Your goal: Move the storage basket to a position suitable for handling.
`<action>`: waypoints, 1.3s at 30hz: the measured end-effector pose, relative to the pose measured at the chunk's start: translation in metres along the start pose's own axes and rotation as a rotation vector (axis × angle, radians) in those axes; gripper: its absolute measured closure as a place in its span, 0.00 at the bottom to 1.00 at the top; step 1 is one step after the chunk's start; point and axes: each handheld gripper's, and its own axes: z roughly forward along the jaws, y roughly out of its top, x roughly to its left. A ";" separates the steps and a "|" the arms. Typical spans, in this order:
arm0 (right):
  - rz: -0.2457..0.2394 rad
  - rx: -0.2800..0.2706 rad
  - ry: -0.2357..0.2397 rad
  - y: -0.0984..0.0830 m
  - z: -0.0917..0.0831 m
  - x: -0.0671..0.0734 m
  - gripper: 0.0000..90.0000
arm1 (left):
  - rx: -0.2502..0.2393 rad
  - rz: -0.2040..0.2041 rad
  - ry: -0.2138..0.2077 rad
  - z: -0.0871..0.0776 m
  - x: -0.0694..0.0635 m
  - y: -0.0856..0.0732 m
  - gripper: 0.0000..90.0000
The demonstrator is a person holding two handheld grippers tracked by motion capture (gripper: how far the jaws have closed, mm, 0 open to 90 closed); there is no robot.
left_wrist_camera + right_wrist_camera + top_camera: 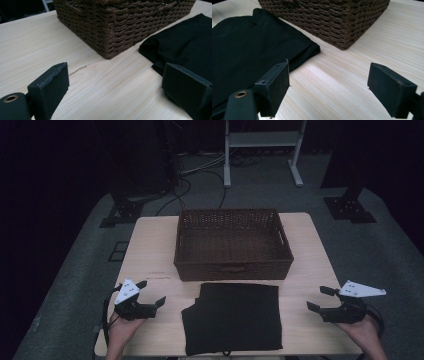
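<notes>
High view, wicker basket (233, 244) behind folded black cloth (232, 319), left hand-held gripper (150, 295) and right hand-held gripper (317, 298) wide apart, empty

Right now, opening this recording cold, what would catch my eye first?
The brown woven basket at the middle of the pale wooden table, its inside bare. Just in front of it lies a folded black cloth, near the table's front edge. The left gripper and right gripper flank the cloth, jaws open and holding nothing.
</notes>
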 end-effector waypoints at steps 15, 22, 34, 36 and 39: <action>-0.082 0.063 0.046 0.025 0.004 0.010 0.18 | 0.009 0.105 -0.081 0.004 -0.018 0.027 0.07; -0.126 0.080 0.085 0.042 0.009 0.020 0.18 | 0.026 0.149 -0.114 0.006 -0.026 0.037 0.07; -0.206 0.146 0.144 0.066 0.027 0.037 0.18 | 0.043 0.194 -0.173 0.011 -0.036 0.053 0.07; -0.214 0.149 0.149 0.068 0.028 0.038 0.18 | 0.045 0.202 -0.174 0.012 -0.037 0.055 0.07; -0.226 0.152 0.165 0.074 0.031 0.041 0.18 | 0.043 0.215 -0.179 0.012 -0.038 0.061 0.07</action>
